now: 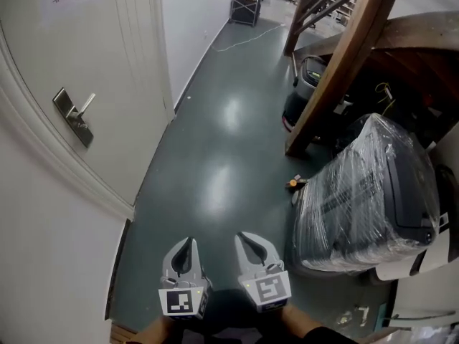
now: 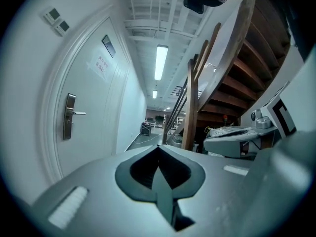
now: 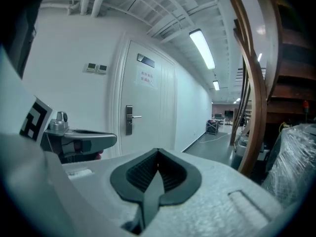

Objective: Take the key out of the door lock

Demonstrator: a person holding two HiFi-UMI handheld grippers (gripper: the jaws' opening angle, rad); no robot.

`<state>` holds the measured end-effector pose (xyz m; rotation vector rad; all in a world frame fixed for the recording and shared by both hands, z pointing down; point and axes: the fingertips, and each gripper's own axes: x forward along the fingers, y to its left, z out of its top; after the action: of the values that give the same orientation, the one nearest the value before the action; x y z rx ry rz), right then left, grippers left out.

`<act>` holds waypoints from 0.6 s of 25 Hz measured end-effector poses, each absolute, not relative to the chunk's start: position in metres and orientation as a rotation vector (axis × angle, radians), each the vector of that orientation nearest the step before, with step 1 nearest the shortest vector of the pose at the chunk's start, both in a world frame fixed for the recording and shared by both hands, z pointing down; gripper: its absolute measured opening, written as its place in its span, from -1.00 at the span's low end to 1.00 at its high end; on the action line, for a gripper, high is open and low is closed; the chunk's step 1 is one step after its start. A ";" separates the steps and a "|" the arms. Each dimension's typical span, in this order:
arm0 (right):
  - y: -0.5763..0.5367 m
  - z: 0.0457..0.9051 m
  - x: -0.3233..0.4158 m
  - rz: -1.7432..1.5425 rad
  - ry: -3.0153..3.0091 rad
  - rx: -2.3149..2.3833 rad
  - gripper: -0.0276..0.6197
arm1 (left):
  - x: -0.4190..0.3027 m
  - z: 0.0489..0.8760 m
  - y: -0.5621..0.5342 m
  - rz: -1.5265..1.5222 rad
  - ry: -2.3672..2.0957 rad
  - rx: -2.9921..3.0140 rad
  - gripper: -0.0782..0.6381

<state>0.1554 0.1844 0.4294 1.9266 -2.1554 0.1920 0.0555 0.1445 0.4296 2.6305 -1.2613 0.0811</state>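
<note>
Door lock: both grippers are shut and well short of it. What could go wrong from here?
1. No key can be made out on the lock plate from here, so the aim may land on the lever instead.
2. The left gripper and right gripper are shut; unopened, either would only push a key.
3. The wrapped machine crowds the right side during the turn to the door.

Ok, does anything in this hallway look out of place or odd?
Mildly. A small orange object lies loose on the dark green floor beside the plastic-wrapped grey machine, and a white cable trails across the floor further down. No key can be made out at the silver door lock plate.
</note>
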 end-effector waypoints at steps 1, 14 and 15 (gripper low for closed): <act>0.168 0.427 0.151 0.186 -2.155 1.926 -0.94 | 0.050 0.426 0.128 0.063 -1.268 2.634 -0.73; 0.007 0.411 0.061 0.078 -2.333 1.746 -0.94 | -0.051 0.409 -0.011 -0.021 -1.535 2.558 -0.73; -0.002 0.413 0.054 0.077 -2.355 1.727 -0.94 | -0.059 0.411 -0.017 -0.027 -1.566 2.546 -0.73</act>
<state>0.0539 -0.0015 0.4127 1.7267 -2.3551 0.0765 -0.0587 -0.0165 0.4111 2.5461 -1.5661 -0.0274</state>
